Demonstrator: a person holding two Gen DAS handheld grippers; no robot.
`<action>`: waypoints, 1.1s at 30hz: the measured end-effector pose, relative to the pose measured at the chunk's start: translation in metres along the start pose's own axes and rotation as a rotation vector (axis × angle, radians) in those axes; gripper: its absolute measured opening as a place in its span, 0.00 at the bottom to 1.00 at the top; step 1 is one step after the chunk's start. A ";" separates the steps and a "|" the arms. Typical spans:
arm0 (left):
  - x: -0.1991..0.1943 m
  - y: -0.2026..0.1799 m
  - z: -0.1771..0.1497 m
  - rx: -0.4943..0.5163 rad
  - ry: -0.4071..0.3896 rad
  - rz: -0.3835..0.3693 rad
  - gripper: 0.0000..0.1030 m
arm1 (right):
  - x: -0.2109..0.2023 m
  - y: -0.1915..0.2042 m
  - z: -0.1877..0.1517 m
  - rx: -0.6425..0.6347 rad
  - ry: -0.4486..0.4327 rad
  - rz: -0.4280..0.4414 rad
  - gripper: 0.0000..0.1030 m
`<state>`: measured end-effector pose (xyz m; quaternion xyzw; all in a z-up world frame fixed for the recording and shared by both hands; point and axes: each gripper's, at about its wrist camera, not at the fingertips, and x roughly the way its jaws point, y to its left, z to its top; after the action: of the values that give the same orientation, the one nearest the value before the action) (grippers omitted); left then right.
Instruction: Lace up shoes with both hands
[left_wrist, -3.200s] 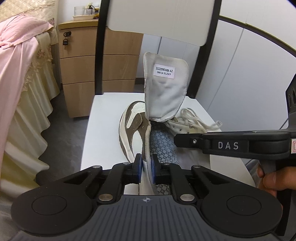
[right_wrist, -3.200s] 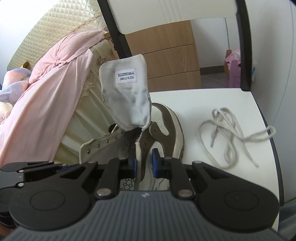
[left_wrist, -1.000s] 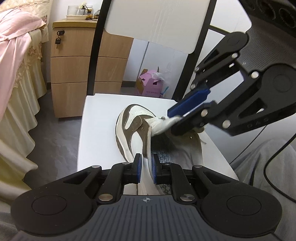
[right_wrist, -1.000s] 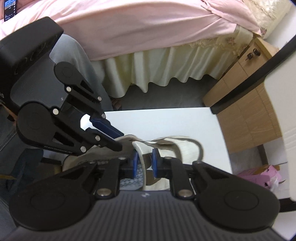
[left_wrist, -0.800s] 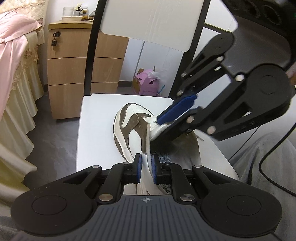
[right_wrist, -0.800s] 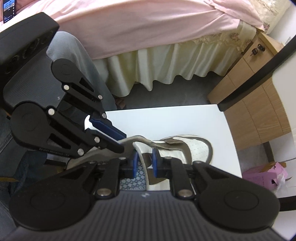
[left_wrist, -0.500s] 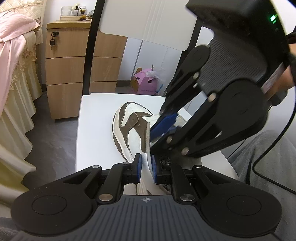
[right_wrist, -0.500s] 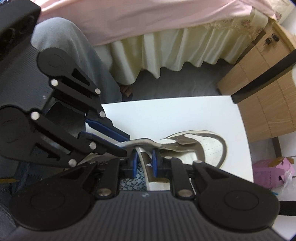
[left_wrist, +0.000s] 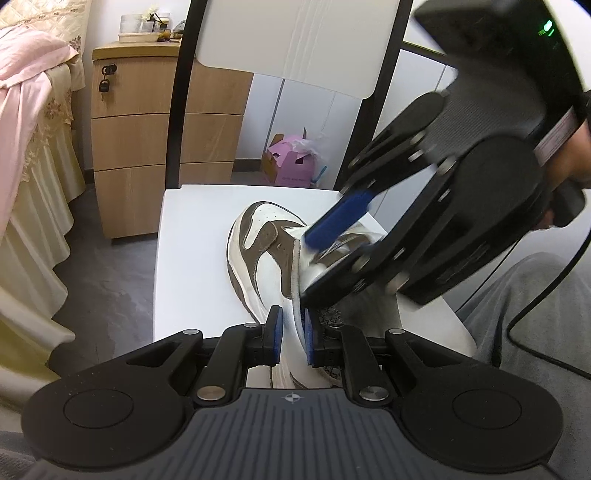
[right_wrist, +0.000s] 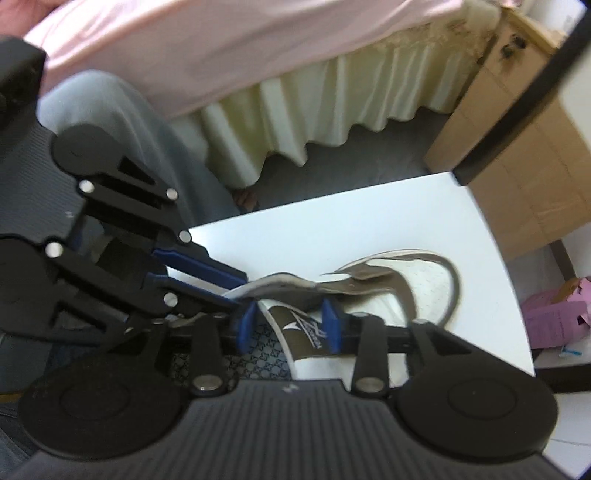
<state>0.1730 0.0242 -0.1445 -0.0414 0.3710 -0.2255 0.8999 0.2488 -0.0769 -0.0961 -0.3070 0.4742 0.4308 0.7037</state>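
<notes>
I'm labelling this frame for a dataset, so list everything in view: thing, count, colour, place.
shoe: one, brown and white, lying on the chair seat.
tongue: one, brown-faced, folded down into the shoe.
chair: one, white seat and back, black frame.
drawer cabinet: one, light wood, behind the chair.
bed: one, pink cover, cream skirt, beside the chair.
box: one, pink, on the floor behind the chair.
left gripper: black, blue pads, shut on the shoe's collar edge.
right gripper: black, blue pads, jaws opening with the tongue between them.
</notes>
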 end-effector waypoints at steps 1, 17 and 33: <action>0.000 -0.001 0.000 0.005 0.000 0.004 0.15 | -0.009 -0.003 -0.003 0.024 -0.027 0.006 0.44; 0.005 -0.007 -0.002 0.021 0.010 0.025 0.15 | -0.035 -0.068 -0.112 0.884 -0.396 0.099 0.23; 0.007 -0.004 -0.002 0.039 0.018 0.000 0.15 | -0.013 -0.027 -0.012 0.258 -0.014 -0.058 0.02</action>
<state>0.1745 0.0173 -0.1497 -0.0219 0.3748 -0.2330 0.8971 0.2655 -0.1034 -0.0878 -0.2244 0.5115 0.3478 0.7530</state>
